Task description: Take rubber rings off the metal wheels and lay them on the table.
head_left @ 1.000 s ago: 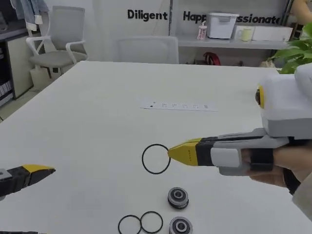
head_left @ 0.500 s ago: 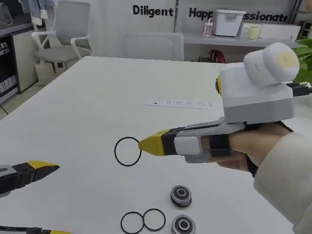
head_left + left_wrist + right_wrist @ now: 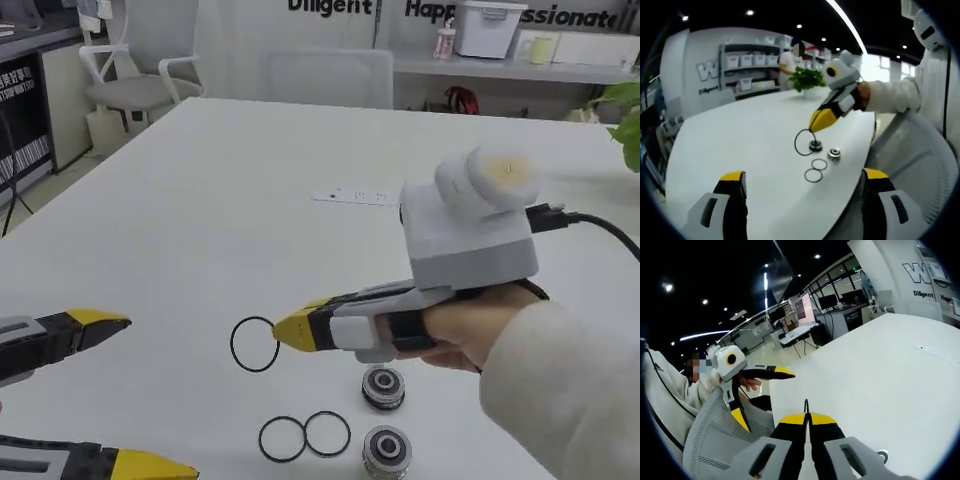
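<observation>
Right gripper jaws clamping third rubber ring, left of metal wheels, not yet released. Two rings lying flat on worktop, just left of wheels. Left gripper jaws gaping wide, far left of wheels. Judging task well along; further rings on wheels unclear.

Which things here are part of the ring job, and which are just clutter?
Job:
- right claw, shut on a rubber ring
- two loose rings lying flat
- two metal wheels

Lying about:
- white marked strip
- office chair
- storage box
- plant
</observation>
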